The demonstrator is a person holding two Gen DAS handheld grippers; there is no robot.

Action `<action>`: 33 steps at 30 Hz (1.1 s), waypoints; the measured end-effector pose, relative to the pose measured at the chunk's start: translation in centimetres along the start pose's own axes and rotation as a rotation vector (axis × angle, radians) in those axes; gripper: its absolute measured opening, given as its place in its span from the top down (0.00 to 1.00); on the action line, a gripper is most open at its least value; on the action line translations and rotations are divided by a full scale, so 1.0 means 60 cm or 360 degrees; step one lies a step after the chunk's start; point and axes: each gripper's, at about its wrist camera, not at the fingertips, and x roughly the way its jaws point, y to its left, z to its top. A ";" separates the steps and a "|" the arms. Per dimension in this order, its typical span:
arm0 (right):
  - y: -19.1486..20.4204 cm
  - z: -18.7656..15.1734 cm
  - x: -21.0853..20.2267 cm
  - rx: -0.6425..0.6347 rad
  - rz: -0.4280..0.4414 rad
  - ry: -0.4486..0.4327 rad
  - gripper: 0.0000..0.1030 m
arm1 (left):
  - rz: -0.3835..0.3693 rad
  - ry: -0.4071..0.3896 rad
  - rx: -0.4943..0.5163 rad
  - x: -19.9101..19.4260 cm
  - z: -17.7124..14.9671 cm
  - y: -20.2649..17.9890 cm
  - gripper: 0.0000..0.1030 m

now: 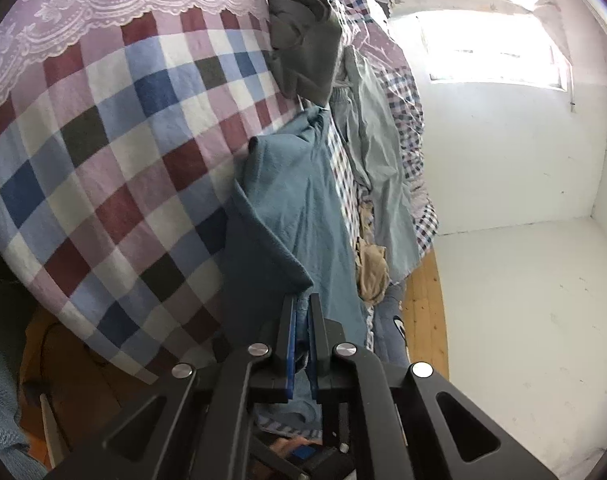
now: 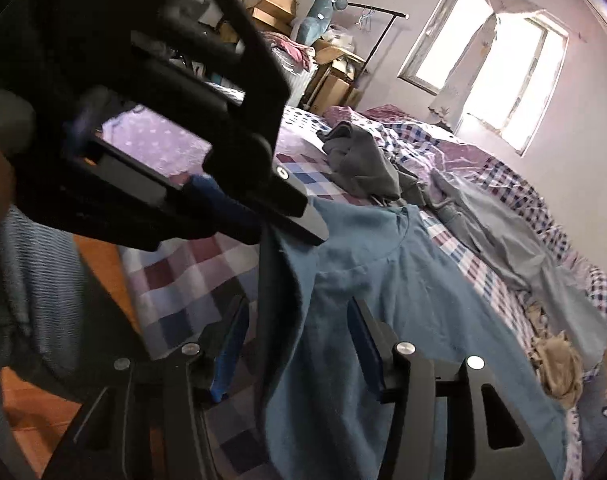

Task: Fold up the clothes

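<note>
A teal-blue shirt (image 1: 291, 200) lies along the checked bedspread (image 1: 115, 152), one corner lifted. My left gripper (image 1: 302, 312) is shut on that corner, the cloth pinched between its blue pads. In the right wrist view the left gripper (image 2: 291, 216) holds the shirt (image 2: 403, 280) up by its edge, and a dark fold hangs down from it. My right gripper (image 2: 299, 308) is open just below, its fingers (image 2: 233, 340) standing on either side of the hanging fold without pressing it.
On the bed beyond lie a dark grey garment (image 2: 363, 160), a pale grey-green garment (image 2: 515, 240) and a beige one (image 2: 559, 364). Cardboard boxes (image 2: 271, 0) and a clothes rack (image 2: 377, 12) stand by the far wall. A window (image 2: 491, 60) and the wooden floor (image 1: 427, 312) are also in view.
</note>
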 end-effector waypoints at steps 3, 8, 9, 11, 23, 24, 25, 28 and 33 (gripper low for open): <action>-0.003 0.004 0.022 -0.0005 -0.0035 0.0051 0.48 | -0.0023 0.0003 -0.0006 -0.004 0.000 -0.002 0.97; -0.013 0.005 0.055 -0.0022 -0.0094 0.0129 0.65 | -0.0038 -0.0009 -0.0026 -0.014 0.001 0.000 0.97; -0.013 0.005 0.059 -0.0030 -0.0101 0.0134 0.67 | -0.0038 -0.0011 -0.0032 -0.015 0.001 0.001 0.97; -0.011 0.005 0.064 -0.0061 -0.0118 0.0137 0.72 | -0.0040 -0.0014 -0.0042 -0.017 0.001 0.003 0.97; -0.033 0.005 0.049 -0.0043 -0.0059 0.0103 0.97 | 0.0065 -0.0027 -0.0108 -0.026 0.021 0.017 0.79; -0.039 0.007 0.046 -0.0019 -0.0044 0.0096 0.97 | 0.0065 -0.0030 -0.0121 -0.025 0.024 0.020 0.60; -0.044 0.009 0.042 0.0005 -0.0032 0.0088 0.97 | 0.0069 -0.0041 -0.0129 -0.025 0.027 0.022 0.48; -0.062 0.018 0.030 0.0069 0.0001 0.0054 0.97 | 0.0083 -0.0066 -0.0141 -0.024 0.039 0.024 0.30; -0.083 0.030 0.003 0.0164 0.0033 -0.0004 0.97 | 0.0150 -0.0035 -0.0071 0.000 0.067 0.016 0.27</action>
